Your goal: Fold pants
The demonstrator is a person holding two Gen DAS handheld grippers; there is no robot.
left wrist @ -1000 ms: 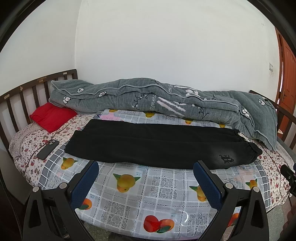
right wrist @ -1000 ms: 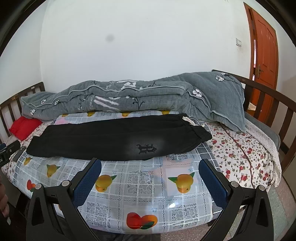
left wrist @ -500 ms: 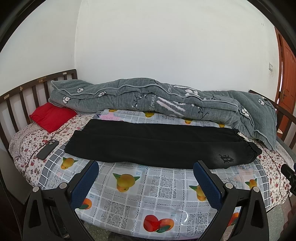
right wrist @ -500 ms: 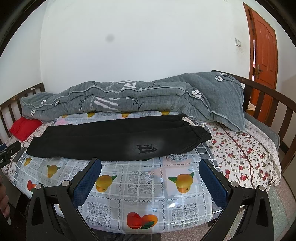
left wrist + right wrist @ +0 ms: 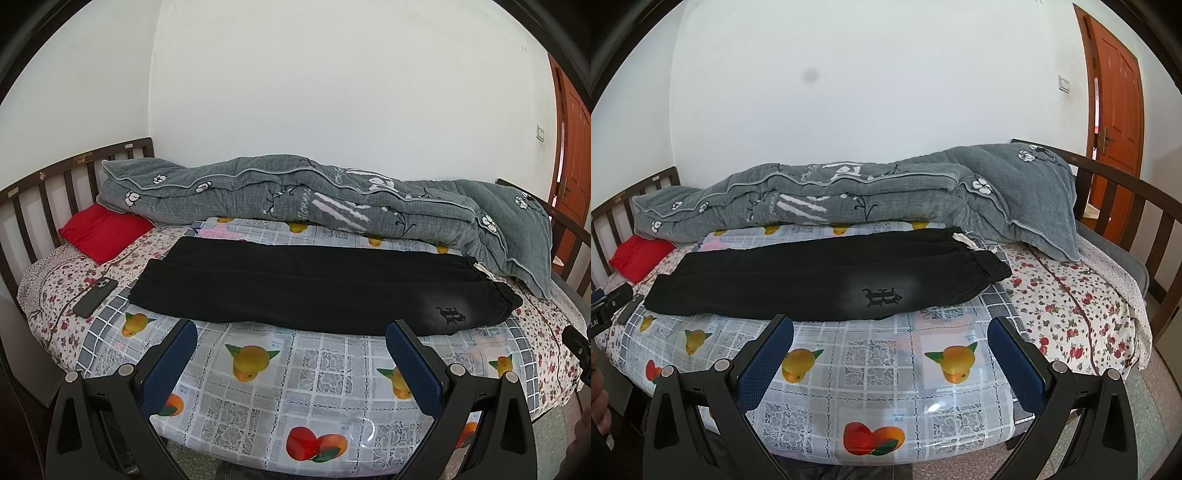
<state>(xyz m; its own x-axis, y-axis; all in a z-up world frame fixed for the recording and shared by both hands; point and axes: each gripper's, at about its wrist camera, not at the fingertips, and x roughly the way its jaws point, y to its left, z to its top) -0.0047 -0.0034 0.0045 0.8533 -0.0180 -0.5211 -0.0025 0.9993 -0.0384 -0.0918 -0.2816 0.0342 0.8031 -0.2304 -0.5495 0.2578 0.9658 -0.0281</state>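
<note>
Hovering short of the bed's near edge, the left tool (image 5: 290, 332) and right tool (image 5: 892, 328) both stand with jaws wide apart and nothing between them.

Beneath and just beyond them lies a glossy fruit-print cover (image 5: 317, 373), apparently plastic and likely slick.

On it the black pants (image 5: 295, 284) lie flat along the bed, one leg stacked over the other, cuffs toward the left tool, elastic waistband (image 5: 991, 264) toward the right.

A dark phone (image 5: 95, 297) rests just off the cuff end.

Assessment: the lengthwise fold appears done; a crosswise fold remains. Recommended: each tool pinches both layers at one end, lifts only slightly, and carries that end squarely onto the other, keeping edges aligned, since the cover may let the cloth slide.

Markings: a gothic-style emblem (image 5: 881, 297) near the waistband, not legible as a name. Script on the grey quilt (image 5: 849, 195) behind cannot be read.
</note>
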